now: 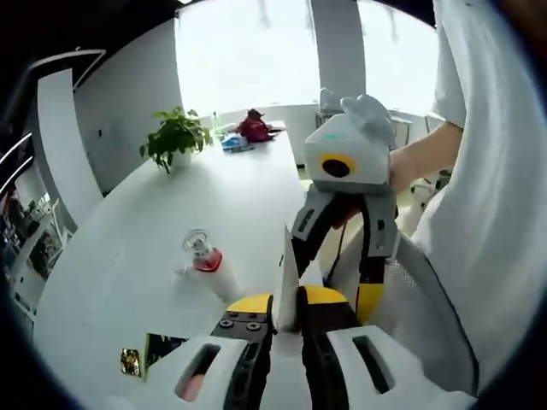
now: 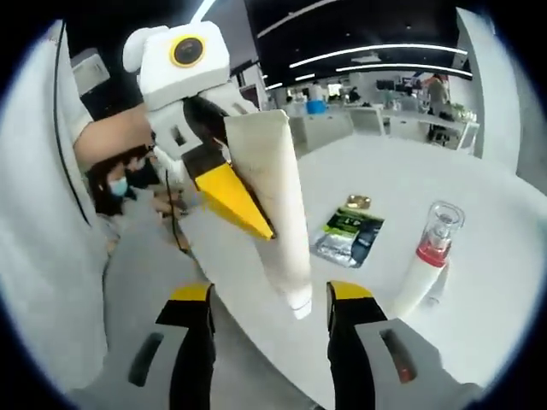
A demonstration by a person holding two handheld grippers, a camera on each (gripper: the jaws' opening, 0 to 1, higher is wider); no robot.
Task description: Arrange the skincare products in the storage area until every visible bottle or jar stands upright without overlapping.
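My left gripper (image 1: pixel 286 304) is shut on a flat white tube (image 1: pixel 286 272), seen edge-on between its yellow tips. In the right gripper view the same tube (image 2: pixel 275 201) hangs slanted from the left gripper (image 2: pixel 229 198), cap end down. That end sits between the spread jaws of my right gripper (image 2: pixel 270 295), which is open and apart from it. The right gripper (image 1: pixel 340 256) faces me in the left gripper view. A white bottle (image 2: pixel 427 256) with a red band and clear cap appears to lie on the table; the bottle (image 1: pixel 208 263) is left of the tube.
A green-and-black sachet (image 2: pixel 349 234) and a small gold item (image 2: pixel 357 202) lie on the white table (image 1: pixel 239 188). A potted plant (image 1: pixel 175 137) and red clutter (image 1: pixel 255 126) stand at the far end. A person's white sleeve (image 1: pixel 496 171) is close on the right.
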